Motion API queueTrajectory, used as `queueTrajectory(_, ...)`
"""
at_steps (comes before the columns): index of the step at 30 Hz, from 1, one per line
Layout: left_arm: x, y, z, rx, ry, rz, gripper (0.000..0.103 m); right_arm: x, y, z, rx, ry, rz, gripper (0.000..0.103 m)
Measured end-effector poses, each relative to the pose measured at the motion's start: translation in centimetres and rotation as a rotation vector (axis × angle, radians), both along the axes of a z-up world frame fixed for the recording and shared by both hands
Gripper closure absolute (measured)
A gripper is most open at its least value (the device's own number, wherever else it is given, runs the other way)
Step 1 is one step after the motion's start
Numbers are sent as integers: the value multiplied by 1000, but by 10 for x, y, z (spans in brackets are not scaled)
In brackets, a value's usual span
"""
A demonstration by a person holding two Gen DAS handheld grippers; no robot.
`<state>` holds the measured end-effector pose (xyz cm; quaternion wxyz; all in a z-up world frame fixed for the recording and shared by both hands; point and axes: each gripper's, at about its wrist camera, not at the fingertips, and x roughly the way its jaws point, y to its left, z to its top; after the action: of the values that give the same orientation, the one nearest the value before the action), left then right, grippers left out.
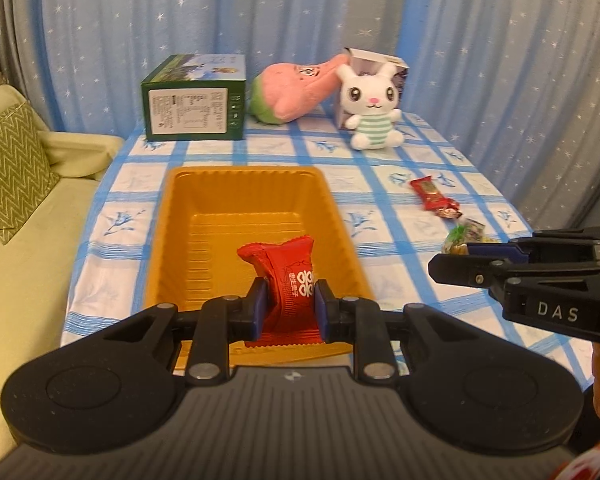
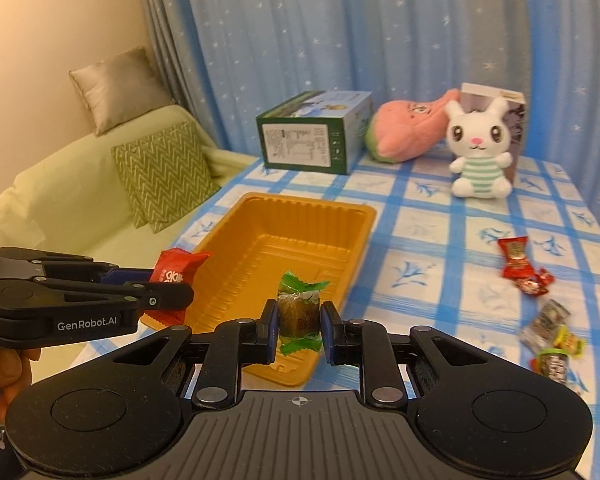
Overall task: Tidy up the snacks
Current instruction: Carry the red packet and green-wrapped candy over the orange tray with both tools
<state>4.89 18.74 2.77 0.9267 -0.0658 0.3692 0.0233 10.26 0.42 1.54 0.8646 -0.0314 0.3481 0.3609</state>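
Left hand-held gripper (image 1: 288, 304) clamps red snack (image 1: 286, 276); right (image 2: 299, 326) green candy (image 2: 300, 312).

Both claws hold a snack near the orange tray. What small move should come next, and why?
Probably open the left claw to drop its red packet into the orange tray. The packet already hangs above the tray floor, which looks empty. The right claw, shut on a green-wrapped candy, appears only over the near rim, so it may need to go a little further in first.
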Motion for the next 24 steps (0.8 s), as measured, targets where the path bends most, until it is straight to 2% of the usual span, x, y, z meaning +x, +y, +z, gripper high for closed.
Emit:
queueTrajectory(9, 20, 27, -20, -1, 34, 6, 81, 22, 27, -19, -17, 40, 11, 81)
queueTrajectory(24, 44, 44, -47, -12, 78, 11, 81, 47, 55, -50, -40, 91, 16, 81)
